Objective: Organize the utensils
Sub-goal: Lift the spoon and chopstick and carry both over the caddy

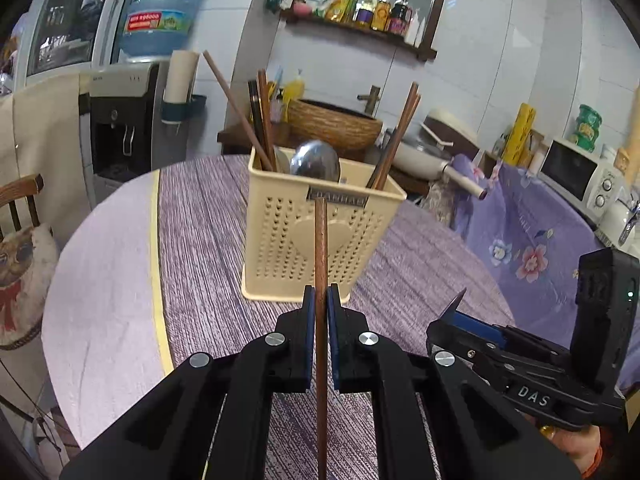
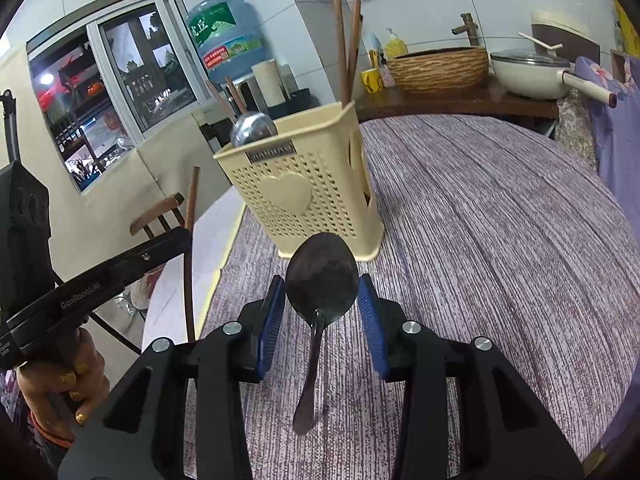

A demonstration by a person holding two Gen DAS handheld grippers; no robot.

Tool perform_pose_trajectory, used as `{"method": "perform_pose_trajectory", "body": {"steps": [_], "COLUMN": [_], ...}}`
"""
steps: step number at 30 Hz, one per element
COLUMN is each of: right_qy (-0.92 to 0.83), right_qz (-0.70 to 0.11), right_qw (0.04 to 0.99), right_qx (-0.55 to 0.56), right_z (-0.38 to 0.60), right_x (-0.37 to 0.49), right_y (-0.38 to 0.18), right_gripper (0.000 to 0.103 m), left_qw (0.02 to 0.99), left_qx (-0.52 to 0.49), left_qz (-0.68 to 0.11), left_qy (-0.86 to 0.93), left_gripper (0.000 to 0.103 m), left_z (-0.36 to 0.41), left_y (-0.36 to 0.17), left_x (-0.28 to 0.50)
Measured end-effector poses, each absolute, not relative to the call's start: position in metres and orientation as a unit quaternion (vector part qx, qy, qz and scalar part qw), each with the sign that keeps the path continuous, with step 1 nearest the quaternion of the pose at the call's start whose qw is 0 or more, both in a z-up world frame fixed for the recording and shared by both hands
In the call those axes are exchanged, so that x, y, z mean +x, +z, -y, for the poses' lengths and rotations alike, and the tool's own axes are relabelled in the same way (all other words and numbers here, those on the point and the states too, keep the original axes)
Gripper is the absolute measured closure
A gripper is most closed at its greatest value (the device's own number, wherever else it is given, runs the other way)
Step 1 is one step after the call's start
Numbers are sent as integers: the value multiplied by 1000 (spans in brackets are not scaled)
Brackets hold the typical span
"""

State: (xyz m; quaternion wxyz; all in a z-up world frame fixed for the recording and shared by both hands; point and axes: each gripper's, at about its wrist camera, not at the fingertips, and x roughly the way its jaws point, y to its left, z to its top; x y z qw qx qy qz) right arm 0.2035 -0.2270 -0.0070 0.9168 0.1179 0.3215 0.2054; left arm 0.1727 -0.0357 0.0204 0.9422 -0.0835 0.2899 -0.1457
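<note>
A cream perforated utensil holder (image 1: 316,236) stands on the round table and holds several brown chopsticks (image 1: 394,142) and a metal spoon (image 1: 316,162). My left gripper (image 1: 320,300) is shut on a brown chopstick (image 1: 321,264), held upright just in front of the holder. In the right wrist view the holder (image 2: 308,196) stands ahead. My right gripper (image 2: 322,292) holds a metal spoon (image 2: 322,280) by its bowl between the blue pads (image 2: 372,320), handle hanging toward me above the cloth. The right gripper also shows in the left wrist view (image 1: 456,308).
A purple striped cloth (image 2: 500,240) covers the table (image 1: 104,264). A wooden chair (image 1: 24,216) stands at the left. A water dispenser (image 1: 128,120), a woven basket (image 1: 332,124), a pan (image 2: 528,72) and a microwave (image 1: 576,172) stand behind.
</note>
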Motion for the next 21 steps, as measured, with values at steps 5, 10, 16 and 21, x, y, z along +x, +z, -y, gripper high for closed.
{"method": "perform_pose_trajectory", "body": {"steps": [5, 10, 16, 21], "right_qy": [210, 212, 218, 231], "right_qz": [-306, -299, -295, -292], "right_qw": [923, 926, 927, 924], "right_qx": [106, 90, 82, 88], "right_z": [224, 218, 213, 212], "right_x": [200, 200, 200, 204], "right_y": [9, 16, 22, 29], "right_gripper": [65, 65, 65, 65], "left_qw": [950, 952, 954, 956], "left_qx": [-85, -89, -92, -91], "left_qz": [-266, -254, -243, -235], "left_qy": [-143, -147, -149, -153], "left_gripper": [96, 96, 96, 96], "left_z": [27, 22, 17, 15], "left_y": [33, 37, 42, 50], "left_x": [162, 157, 153, 153]}}
